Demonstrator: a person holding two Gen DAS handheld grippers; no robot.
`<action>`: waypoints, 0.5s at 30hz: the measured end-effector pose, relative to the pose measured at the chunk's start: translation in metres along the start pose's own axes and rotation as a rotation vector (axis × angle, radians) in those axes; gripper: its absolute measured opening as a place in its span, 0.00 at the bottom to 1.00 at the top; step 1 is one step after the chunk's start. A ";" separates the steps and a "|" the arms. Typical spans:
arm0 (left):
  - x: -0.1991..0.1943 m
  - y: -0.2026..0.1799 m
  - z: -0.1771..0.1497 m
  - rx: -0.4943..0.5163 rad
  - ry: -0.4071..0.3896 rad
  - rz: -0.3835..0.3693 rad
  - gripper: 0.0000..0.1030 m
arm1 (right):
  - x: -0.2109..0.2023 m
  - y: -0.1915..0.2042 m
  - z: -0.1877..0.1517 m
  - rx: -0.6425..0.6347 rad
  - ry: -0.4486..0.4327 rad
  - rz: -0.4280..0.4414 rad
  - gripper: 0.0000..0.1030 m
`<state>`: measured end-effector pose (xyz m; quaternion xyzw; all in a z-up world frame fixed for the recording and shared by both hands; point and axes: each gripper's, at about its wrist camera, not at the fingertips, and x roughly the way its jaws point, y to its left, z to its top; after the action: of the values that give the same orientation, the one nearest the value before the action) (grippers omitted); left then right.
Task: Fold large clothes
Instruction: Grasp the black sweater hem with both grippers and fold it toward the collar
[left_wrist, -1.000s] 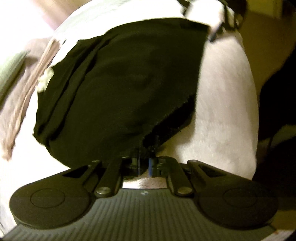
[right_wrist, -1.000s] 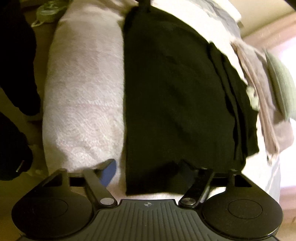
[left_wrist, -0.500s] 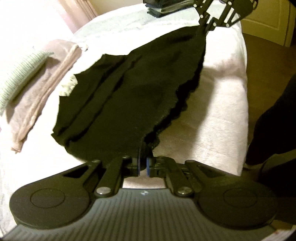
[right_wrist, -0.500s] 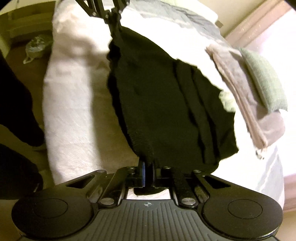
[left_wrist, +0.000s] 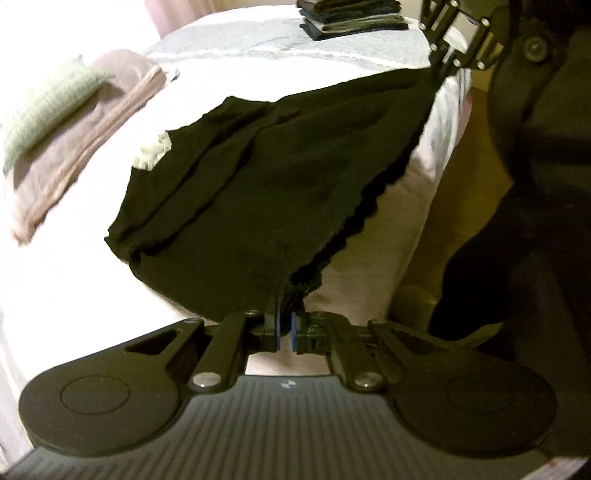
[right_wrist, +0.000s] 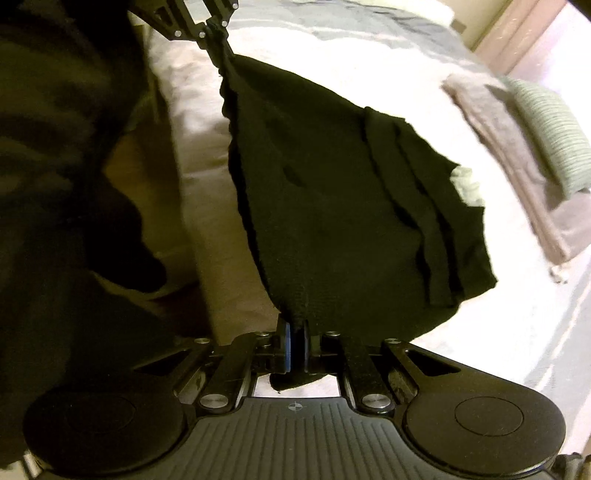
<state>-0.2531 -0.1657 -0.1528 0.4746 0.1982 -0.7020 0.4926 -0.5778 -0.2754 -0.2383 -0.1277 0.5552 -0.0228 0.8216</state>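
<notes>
With each jaw pair clamped on one near corner, the left gripper (left_wrist: 284, 328) and right gripper (right_wrist: 294, 345) hold the black garment (left_wrist: 266, 192) stretched between them along the bed's (left_wrist: 376, 266) near edge. Its held hem runs gripper to gripper; the rest slopes away onto the bed toward the far edge, so neither hand is nearer. Beyond lie a folded towel (left_wrist: 74, 147) and cushion (left_wrist: 44, 99).
</notes>
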 end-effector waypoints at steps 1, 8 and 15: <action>-0.002 0.001 0.003 -0.021 0.003 0.002 0.02 | -0.003 -0.003 0.000 0.004 -0.002 0.010 0.03; 0.006 0.085 0.057 -0.195 -0.050 0.080 0.02 | -0.011 -0.096 0.024 0.038 -0.080 -0.051 0.02; 0.066 0.221 0.103 -0.322 -0.042 0.032 0.02 | 0.023 -0.232 0.078 0.060 -0.042 -0.044 0.03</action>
<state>-0.1119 -0.3721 -0.1193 0.3778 0.2899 -0.6631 0.5775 -0.4733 -0.4896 -0.1776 -0.1157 0.5338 -0.0548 0.8359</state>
